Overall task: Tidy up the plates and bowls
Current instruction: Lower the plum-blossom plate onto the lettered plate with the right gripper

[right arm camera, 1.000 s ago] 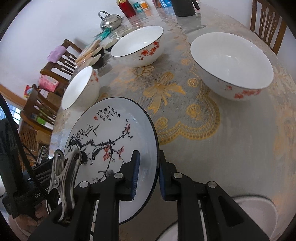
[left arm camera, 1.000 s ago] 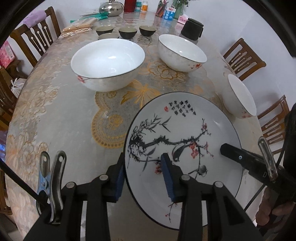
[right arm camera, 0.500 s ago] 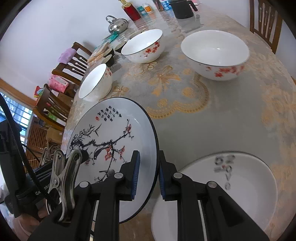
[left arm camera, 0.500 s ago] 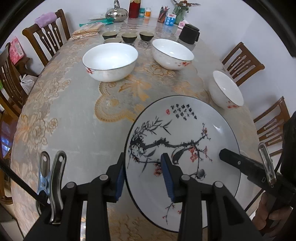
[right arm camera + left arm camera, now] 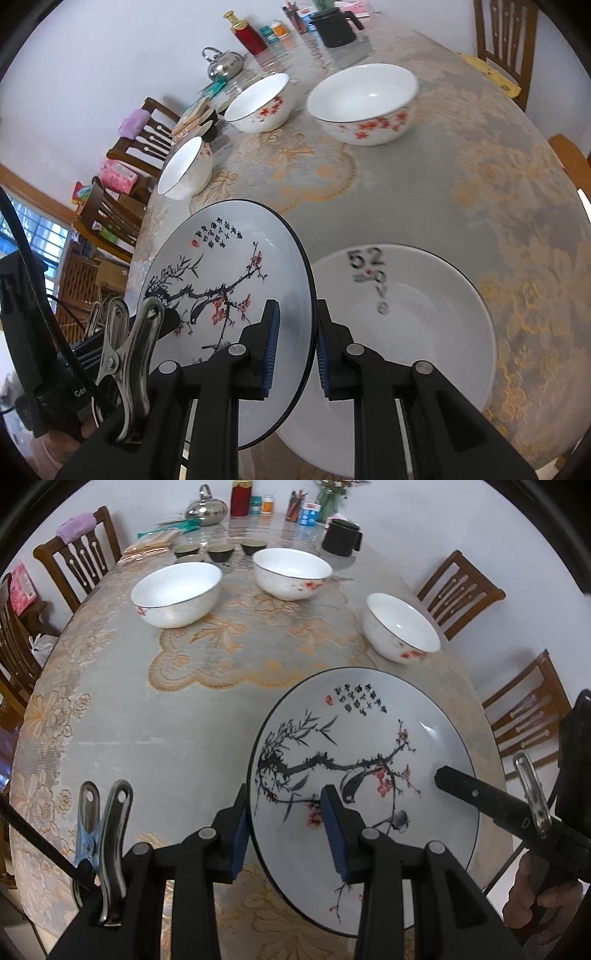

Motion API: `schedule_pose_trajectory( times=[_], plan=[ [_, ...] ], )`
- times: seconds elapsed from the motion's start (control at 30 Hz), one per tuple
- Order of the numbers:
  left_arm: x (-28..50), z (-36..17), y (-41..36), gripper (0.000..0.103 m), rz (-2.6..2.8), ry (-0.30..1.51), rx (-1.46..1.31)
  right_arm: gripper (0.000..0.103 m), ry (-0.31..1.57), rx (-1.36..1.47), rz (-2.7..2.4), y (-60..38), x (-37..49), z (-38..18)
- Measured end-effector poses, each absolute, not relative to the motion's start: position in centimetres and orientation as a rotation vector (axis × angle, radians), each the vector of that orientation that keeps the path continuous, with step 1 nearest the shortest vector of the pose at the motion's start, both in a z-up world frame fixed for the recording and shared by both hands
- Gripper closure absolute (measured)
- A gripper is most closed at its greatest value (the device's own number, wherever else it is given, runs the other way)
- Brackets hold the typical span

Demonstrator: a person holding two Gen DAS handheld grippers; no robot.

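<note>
A: Left gripper (image 5: 284, 829)?
B: Clamped on the painted plate (image 5: 369, 738) at its nine o'clock rim; plate held tilted above the table (image 5: 147, 720).
A: Right gripper (image 5: 297, 349)?
B: Nearly closed, pinching the three o'clock rim; white plate (image 5: 424, 332) lies flat below; three bowls (image 5: 177, 590) toward twelve o'clock.

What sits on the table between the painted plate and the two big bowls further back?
Nothing: in the left wrist view only bare lace tablecloth lies between the plate and the two large bowls.
</note>
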State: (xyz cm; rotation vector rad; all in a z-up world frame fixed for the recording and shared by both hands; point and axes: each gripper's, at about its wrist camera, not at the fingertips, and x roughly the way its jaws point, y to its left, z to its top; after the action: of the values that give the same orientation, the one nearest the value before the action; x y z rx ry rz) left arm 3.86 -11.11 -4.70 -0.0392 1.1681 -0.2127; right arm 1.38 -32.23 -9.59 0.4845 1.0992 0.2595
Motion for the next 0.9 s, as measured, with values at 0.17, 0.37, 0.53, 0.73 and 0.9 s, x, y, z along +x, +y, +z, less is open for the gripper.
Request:
schedule_pose_trajectory(
  times=[0.17,0.37,0.53,0.73,0.9],
  plan=[
    [3.1,-5.2,-12.9,0.065,-0.227,1.183,-0.024,0.082,1.095,0.498,0.243,-33.9,0.0,-9.9],
    [2.5,-5.9,-14.6,0.065,-0.249,1.203,-0.016,0.082,1.095,0.509,0.222,-35.8,-1.1,-10.2],
    [1.8,-6.3,-16.2,0.065,-0.271,1.213,-0.007,0.082,1.100,0.516,0.200,-37.3,-1.9,-10.4],
    [1.2,-7.2,-17.8,0.065,-0.282,1.228,0.003,0.082,1.108,0.519,0.178,-38.8,-2.4,-11.0],
    [1.0,-8.2,-18.8,0.065,-0.286,1.249,0.000,0.082,1.123,0.526,0.166,-39.7,-2.8,-11.5]
  ],
)
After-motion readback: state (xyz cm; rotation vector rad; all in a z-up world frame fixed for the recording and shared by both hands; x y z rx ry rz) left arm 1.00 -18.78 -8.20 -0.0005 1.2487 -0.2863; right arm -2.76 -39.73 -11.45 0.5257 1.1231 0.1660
